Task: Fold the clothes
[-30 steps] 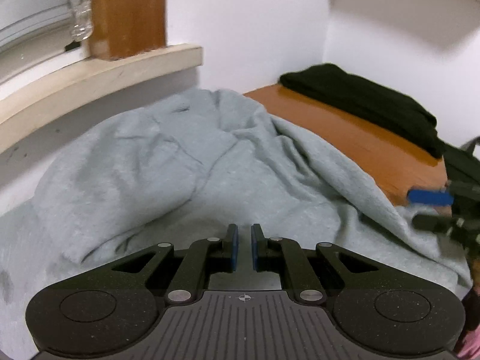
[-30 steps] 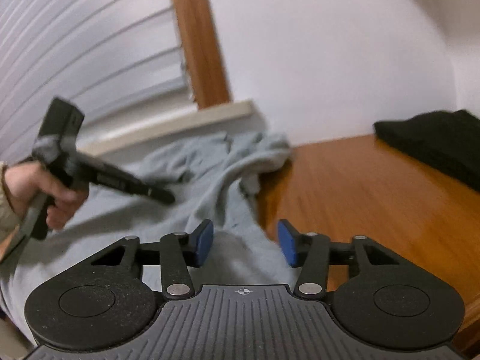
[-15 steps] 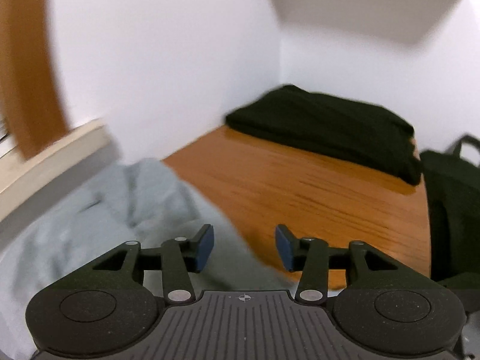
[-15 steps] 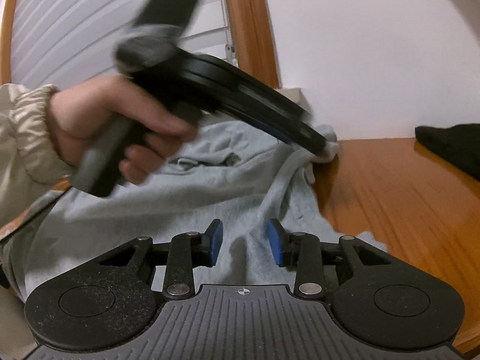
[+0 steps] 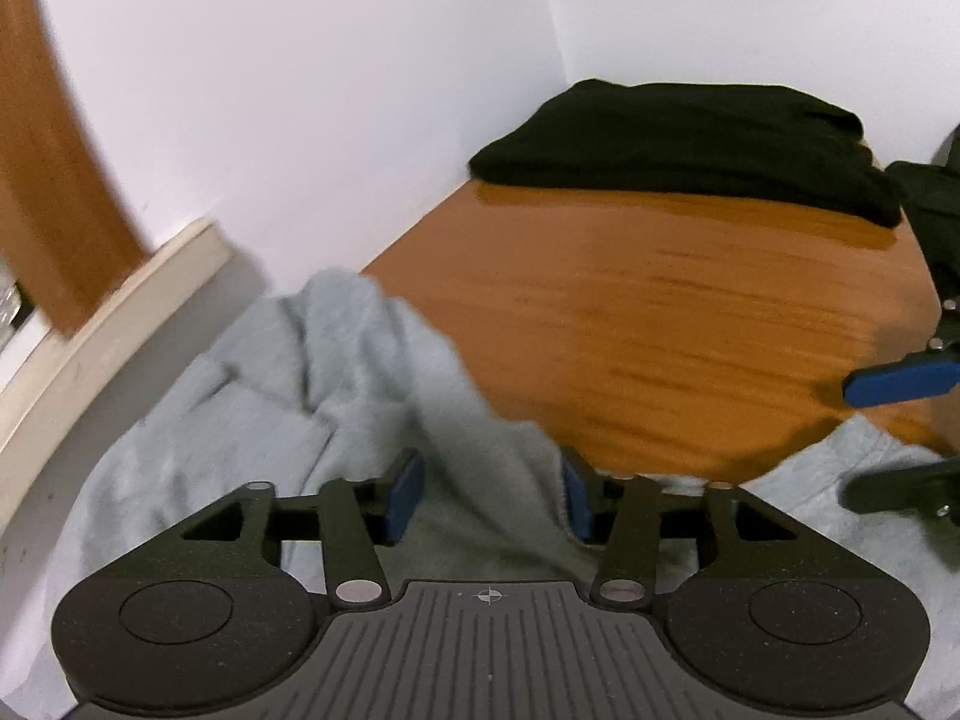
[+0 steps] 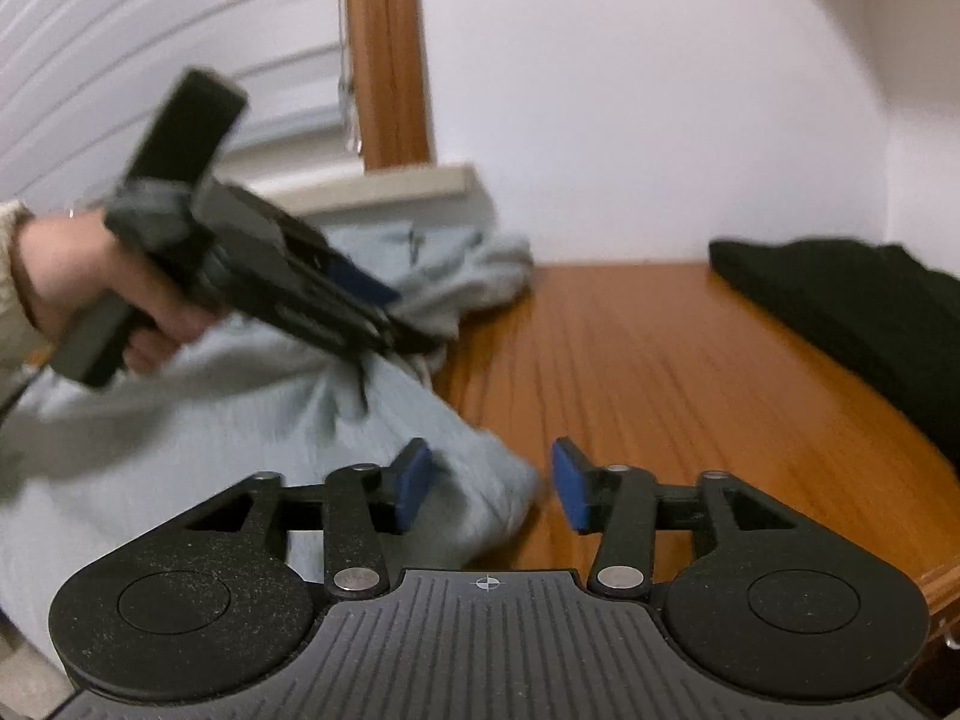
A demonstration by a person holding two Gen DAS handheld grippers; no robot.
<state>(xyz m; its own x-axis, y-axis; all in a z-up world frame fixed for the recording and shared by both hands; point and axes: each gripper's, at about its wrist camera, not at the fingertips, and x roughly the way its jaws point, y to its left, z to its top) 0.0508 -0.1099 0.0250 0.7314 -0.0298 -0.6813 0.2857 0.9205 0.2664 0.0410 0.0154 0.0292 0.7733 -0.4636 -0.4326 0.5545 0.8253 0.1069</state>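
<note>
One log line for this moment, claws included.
left claw: opening over grey sweatshirt | right claw: opening at sweatshirt edge | black garment: folded, table back

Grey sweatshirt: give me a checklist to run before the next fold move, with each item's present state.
1. Left gripper free of cloth: cannot tell; jaws opening, grey sweatshirt lying between them.
2. Right gripper free: cannot tell; jaws opening, a sweatshirt edge between them.
3. Sweatshirt flat: not ok; bunched and creased near the windowsill.
4. Bare wooden table beside the sweatshirt: ok.
5. Folded black garment apart from the sweatshirt: ok.
6. Grippers apart from each other: ok.
</note>
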